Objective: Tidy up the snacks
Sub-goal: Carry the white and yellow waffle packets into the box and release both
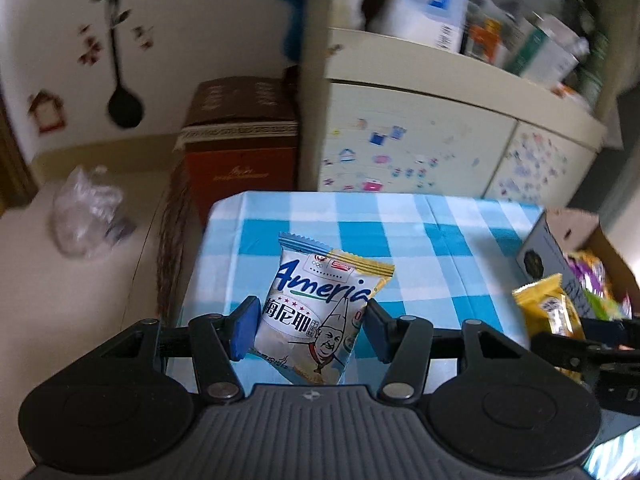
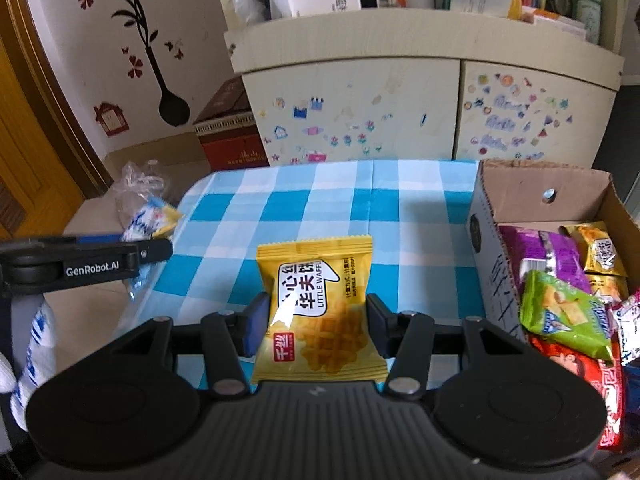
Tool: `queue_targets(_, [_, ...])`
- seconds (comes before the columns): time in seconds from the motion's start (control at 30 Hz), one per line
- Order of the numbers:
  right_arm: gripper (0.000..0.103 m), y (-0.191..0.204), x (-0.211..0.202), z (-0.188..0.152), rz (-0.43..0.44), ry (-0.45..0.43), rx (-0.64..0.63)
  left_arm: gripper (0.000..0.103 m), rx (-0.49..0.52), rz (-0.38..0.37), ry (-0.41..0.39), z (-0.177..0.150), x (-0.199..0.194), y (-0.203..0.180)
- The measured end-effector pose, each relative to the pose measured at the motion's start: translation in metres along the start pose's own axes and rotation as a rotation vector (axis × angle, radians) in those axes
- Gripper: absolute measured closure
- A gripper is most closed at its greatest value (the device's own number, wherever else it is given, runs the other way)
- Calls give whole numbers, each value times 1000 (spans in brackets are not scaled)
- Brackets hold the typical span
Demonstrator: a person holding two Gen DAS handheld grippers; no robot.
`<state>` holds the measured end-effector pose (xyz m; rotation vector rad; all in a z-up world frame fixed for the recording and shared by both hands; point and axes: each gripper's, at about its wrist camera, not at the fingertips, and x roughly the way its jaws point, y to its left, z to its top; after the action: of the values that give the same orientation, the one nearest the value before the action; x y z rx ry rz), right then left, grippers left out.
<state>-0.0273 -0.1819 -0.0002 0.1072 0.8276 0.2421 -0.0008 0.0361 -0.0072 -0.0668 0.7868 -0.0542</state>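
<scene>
fingers of left gripper [image 1: 308, 330] clamp white snack [image 1: 316, 312]; right gripper [image 2: 314, 326] clamps yellow waffle pack [image 2: 320, 312] beside cardboard box [image 2: 492, 268].

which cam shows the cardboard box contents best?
Right wrist view. The cardboard box sits open at the right with its inside visible: purple, green, red and gold packets. In the left wrist view the box is blurred at the right edge, largely hidden behind the right gripper and its yellow waffle packet.
</scene>
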Motion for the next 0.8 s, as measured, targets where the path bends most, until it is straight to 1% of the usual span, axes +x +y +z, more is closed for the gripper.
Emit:
queue_targets(0.2, [51,-7,-18,0,5,-33,11,42,-54,32,-34,-11,-18,2])
queue_targets(0.33, [51,-12,-26,-1,4,-41,16,42,-69,32,-42,-18,-29,-4])
queue_targets(0.6, [51,-25,-51,1,4,-93,27,42,-94,31,-66,-22,-44,-25])
queue_targets(0.8, [51,-43,-74,3,10,-142,59,42,-70,10,-83,-22,-56,-52])
